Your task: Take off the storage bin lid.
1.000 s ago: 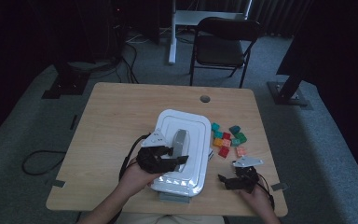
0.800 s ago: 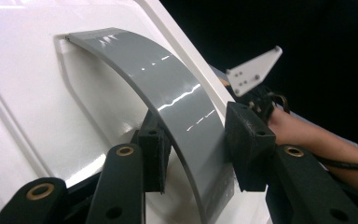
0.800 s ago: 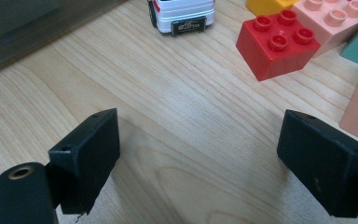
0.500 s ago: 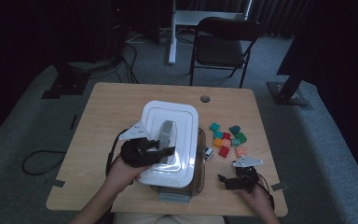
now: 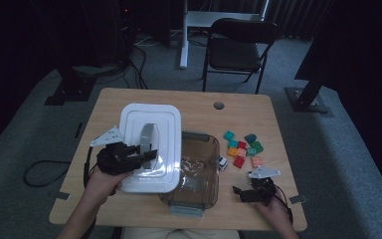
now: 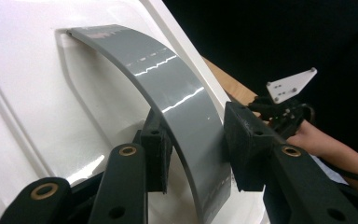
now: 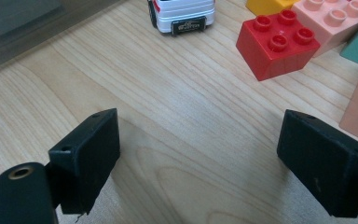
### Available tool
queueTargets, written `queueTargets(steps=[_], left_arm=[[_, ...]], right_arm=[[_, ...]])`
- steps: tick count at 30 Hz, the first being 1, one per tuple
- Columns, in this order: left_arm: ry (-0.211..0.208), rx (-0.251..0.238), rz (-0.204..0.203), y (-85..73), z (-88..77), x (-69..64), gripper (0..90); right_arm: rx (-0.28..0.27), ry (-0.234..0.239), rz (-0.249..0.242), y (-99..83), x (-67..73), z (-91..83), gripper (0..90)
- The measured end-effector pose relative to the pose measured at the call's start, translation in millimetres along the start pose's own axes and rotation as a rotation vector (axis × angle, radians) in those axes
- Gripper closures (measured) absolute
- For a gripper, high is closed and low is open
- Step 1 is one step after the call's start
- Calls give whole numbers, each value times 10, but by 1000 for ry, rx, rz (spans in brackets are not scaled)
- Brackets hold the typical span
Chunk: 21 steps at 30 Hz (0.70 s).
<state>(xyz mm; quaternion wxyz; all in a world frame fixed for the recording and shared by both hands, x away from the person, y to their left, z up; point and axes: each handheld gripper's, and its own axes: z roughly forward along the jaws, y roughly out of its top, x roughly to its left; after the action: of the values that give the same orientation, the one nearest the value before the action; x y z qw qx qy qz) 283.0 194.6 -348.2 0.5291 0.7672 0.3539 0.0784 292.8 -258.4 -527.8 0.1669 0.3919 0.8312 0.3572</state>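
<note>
While the right hand idles, status:
left gripper (image 5: 146,153): clamped on the grey handle (image 6: 177,107) of the white lid (image 5: 151,144), pads on both sides
lid: held clear of the clear brown bin (image 5: 194,172), over its left edge and the table (image 5: 129,102)
right gripper (image 5: 243,193): jaws wide apart, nothing between, low over bare wood
nearby: white toy car (image 7: 181,14), red brick (image 7: 277,44), other coloured bricks (image 5: 243,149) right of the bin

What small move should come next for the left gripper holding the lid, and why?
Probably set the lid down on the bare table to the left. The left gripper grips its grey handle, and it partly overhangs the open bin.
</note>
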Motion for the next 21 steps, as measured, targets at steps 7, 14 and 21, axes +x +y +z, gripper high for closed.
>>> queueTargets(steps=[7, 14, 21], left_arm=[[41, -13, -31, -115, -228, 216, 639], [40, -10, -73, -304, -272, 410, 644], [31, 31, -122, -558, -80, 637, 651]], right_arm=[[0, 0, 1, 0, 1, 0, 126], [0, 0, 1, 0, 1, 0, 125], [0, -2, 3, -1, 4, 0, 126]])
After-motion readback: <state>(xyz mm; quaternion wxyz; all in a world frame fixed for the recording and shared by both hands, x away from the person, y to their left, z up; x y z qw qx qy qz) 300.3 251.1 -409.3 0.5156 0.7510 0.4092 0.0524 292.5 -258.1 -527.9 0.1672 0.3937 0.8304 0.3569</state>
